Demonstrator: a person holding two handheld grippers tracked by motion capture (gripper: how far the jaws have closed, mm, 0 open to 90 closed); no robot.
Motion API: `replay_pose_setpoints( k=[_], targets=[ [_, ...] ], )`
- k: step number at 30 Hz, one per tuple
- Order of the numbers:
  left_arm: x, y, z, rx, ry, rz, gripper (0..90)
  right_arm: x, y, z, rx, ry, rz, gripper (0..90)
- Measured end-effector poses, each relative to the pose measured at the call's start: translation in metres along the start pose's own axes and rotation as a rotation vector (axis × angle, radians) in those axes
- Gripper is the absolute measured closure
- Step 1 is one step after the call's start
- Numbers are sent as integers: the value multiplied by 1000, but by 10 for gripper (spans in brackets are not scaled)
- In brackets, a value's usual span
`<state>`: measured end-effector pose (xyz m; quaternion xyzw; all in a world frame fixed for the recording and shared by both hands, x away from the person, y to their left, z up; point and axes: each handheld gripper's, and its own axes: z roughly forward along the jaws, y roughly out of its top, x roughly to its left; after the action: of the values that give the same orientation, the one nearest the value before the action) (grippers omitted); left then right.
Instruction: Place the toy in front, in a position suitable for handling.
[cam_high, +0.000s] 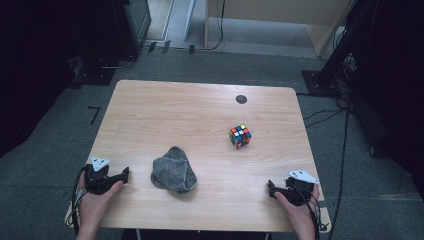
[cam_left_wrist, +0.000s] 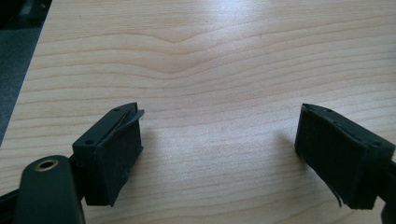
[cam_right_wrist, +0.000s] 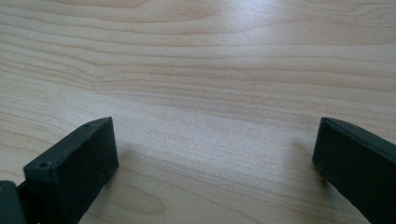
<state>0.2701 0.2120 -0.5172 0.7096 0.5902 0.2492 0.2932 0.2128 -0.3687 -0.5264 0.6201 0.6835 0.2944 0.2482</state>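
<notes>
A crumpled grey cloth (cam_high: 174, 170) lies on the wooden table (cam_high: 165, 112), left of centre and near the front. A colourful puzzle cube (cam_high: 240, 136) stands right of centre, farther back. My left gripper (cam_high: 126, 173) rests at the front left edge, just left of the cloth, held in a hand. Its jaws stand wide apart over bare wood in the left gripper view (cam_left_wrist: 219, 144), nothing between them. My right gripper (cam_high: 270, 189) rests at the front right corner, also open, with only wood grain between its jaws in the right gripper view (cam_right_wrist: 215, 163).
A small dark round disc (cam_high: 241, 99) sits near the table's far edge. Beyond the table lie grey carpet, cables (cam_high: 345, 140) at the right, and dark stands and furniture at the back.
</notes>
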Motion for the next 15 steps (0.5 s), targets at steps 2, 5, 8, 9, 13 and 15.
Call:
replay_pose_setpoints(
  k=[2, 5, 8, 9, 13, 15],
  targets=[
    [0, 0, 0, 1, -1, 2, 140, 1, 0, 0, 1, -3, 6, 0],
    [1, 0, 0, 3, -10, 11, 133, 3, 3, 0, 4, -7, 3, 51],
    [2, 0, 0, 5, -19, 21, 129, 11, 8, -1, -31, 37, 36, 62],
    [2, 0, 0, 5, -18, 21, 125, 14, 11, -2, -48, 70, 49, 55],
    [2, 1, 1, 6, -17, 18, 119, 27, 34, -8, -134, 80, 19, 53],
    [2, 1, 1, 5, -16, 18, 119, 33, 45, -8, -162, 99, 1, 53]
  ],
)
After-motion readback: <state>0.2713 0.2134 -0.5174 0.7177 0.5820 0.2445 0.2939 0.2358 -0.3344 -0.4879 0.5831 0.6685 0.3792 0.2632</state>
